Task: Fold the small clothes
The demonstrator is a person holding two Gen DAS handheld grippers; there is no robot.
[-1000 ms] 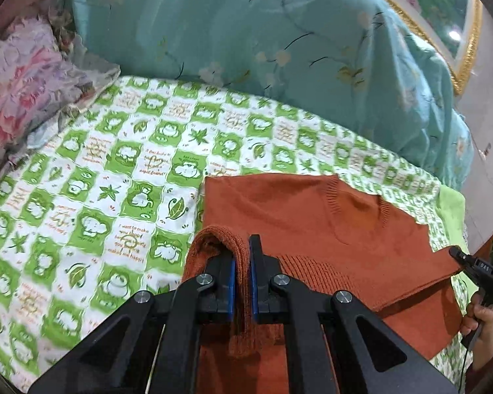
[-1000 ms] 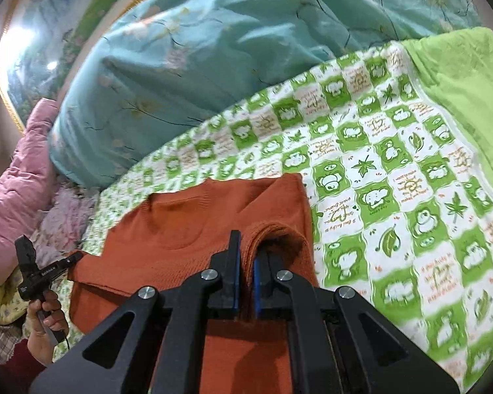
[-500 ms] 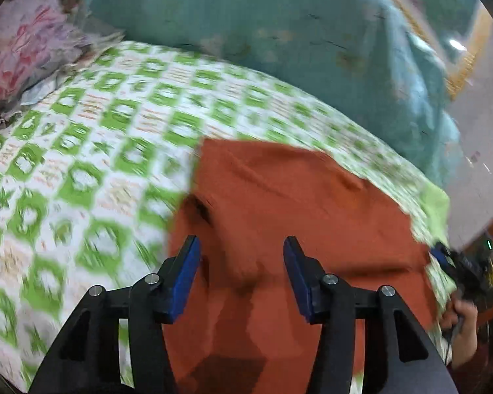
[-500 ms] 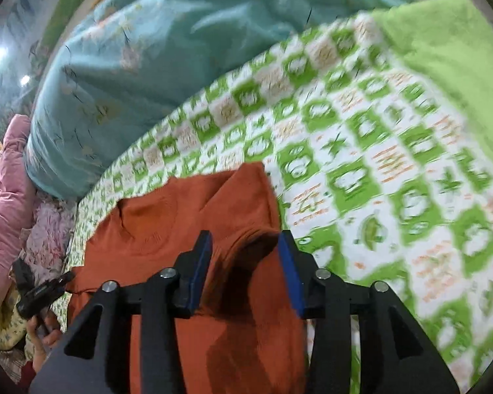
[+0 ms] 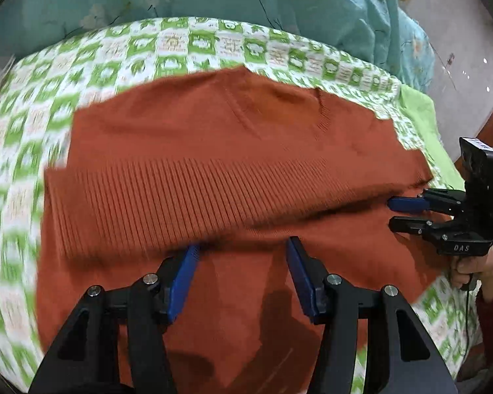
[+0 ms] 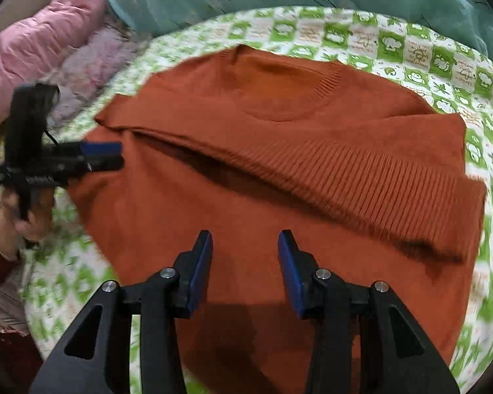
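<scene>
Sweater (image 5: 213,170) folded on bedsheet (image 5: 180,46); both tools spread, empty.

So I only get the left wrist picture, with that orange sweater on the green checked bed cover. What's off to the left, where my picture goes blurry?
Observer: The right wrist view shows a pink padded quilt piled past the sweater's left side, next to the checked bed cover.
Visitor: And is somebody actually holding the gadget I'm looking through?
Observer: Yes. A hand with a dark red sleeve grips the handle of the left gripper, which sits at the sweater's left edge.
</scene>
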